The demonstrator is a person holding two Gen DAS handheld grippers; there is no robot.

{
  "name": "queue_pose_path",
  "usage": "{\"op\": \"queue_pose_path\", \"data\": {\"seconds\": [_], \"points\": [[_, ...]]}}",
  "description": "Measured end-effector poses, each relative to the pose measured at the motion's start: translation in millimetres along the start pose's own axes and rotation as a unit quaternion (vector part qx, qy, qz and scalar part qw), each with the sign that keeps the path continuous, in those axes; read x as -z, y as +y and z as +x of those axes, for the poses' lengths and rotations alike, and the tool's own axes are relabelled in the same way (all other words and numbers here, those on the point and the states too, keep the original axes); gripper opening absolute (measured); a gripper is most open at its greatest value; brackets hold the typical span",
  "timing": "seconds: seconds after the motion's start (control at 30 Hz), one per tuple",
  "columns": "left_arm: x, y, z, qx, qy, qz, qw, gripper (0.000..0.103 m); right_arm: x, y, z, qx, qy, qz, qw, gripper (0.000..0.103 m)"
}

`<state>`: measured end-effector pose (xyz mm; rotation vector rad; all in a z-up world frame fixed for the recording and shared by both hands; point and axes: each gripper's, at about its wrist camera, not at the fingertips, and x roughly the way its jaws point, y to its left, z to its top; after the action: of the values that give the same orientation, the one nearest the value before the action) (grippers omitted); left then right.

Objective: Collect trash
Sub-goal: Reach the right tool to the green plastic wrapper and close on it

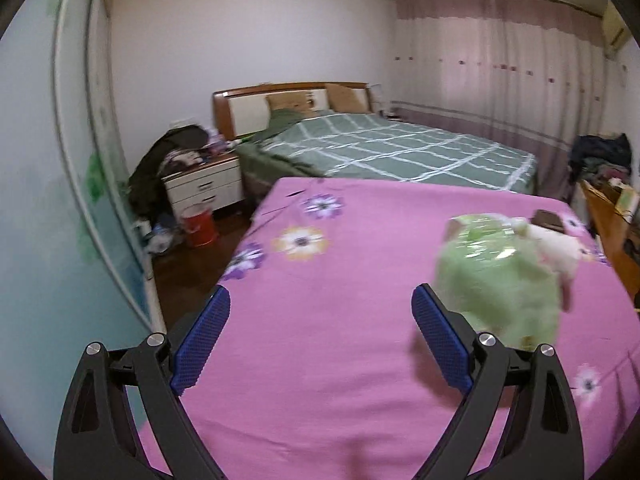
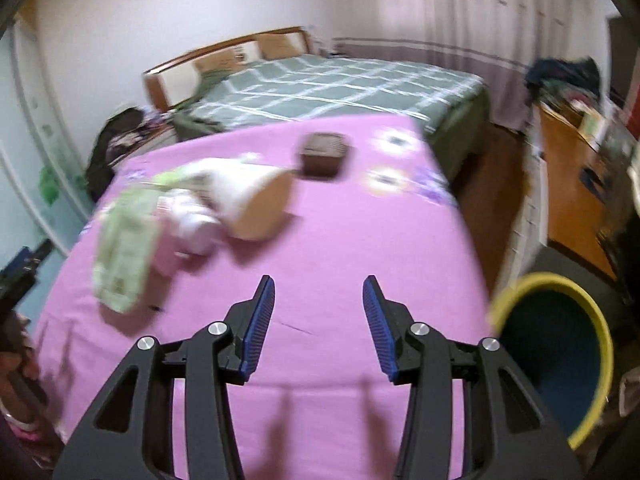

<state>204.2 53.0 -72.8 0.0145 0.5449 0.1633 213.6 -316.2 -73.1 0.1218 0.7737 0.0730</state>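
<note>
A pink flowered cloth (image 1: 340,300) covers a table, also in the right wrist view (image 2: 320,240). On it lie a green plastic wrapper (image 1: 496,280) (image 2: 124,252), a crumpled white tissue (image 1: 556,252) (image 2: 192,220), a paper cone cup (image 2: 248,196) and a small dark brown box (image 2: 322,152) (image 1: 548,218). My left gripper (image 1: 320,312) is open and empty, just left of the green wrapper. My right gripper (image 2: 319,300) is open and empty above the cloth, nearer than the trash. A yellow-rimmed bin (image 2: 556,344) stands at the table's right.
A bed with a green checked cover (image 1: 392,148) lies beyond the table. A white nightstand (image 1: 204,184) with clutter and a red bucket (image 1: 199,226) stand at the left. A wooden desk (image 2: 576,184) with clutter is at the right. Both views are blurred.
</note>
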Motion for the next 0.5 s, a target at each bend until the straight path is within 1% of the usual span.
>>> {"op": "queue_pose_path", "data": {"seconds": [0.07, 0.1, 0.17, 0.2, 0.27, 0.37, 0.43, 0.5], "points": [[5.2, 10.2, 3.4, -0.009, -0.002, -0.008, 0.9999, 0.091, -7.4, 26.6, 5.1, -0.02, -0.001, -0.015, 1.0, 0.048], [7.4, 13.9, 4.6, -0.013, -0.004, -0.011, 0.9999, 0.091, -12.4, 46.0, 8.9, -0.034, -0.002, -0.026, 0.999, 0.05], [10.1, 18.6, 7.5, -0.022, -0.004, -0.015, 0.9996, 0.091, -18.3, 72.6, 14.5, -0.053, -0.003, -0.04, 0.998, 0.051], [10.2, 22.4, 7.4, -0.014, -0.004, -0.023, 0.9996, 0.091, -20.3, 81.0, 17.1, -0.059, -0.001, -0.045, 0.997, 0.051], [9.9, 27.0, 8.8, -0.013, -0.01, -0.032, 0.9994, 0.091, -25.2, 101.6, 25.8, -0.072, 0.004, -0.054, 0.996, 0.052], [9.9, 26.4, 8.8, -0.011, -0.012, -0.033, 0.9993, 0.091, -29.1, 123.3, 42.1, -0.074, 0.019, -0.061, 0.995, 0.054], [9.4, 23.5, 7.3, -0.014, -0.018, -0.028, 0.9993, 0.091, -30.3, 131.7, 55.1, -0.073, 0.034, -0.057, 0.995, 0.055], [8.7, 20.1, 6.5, -0.015, -0.02, -0.028, 0.9993, 0.091, -30.5, 133.9, 61.4, -0.072, 0.041, -0.052, 0.995, 0.055]]}}
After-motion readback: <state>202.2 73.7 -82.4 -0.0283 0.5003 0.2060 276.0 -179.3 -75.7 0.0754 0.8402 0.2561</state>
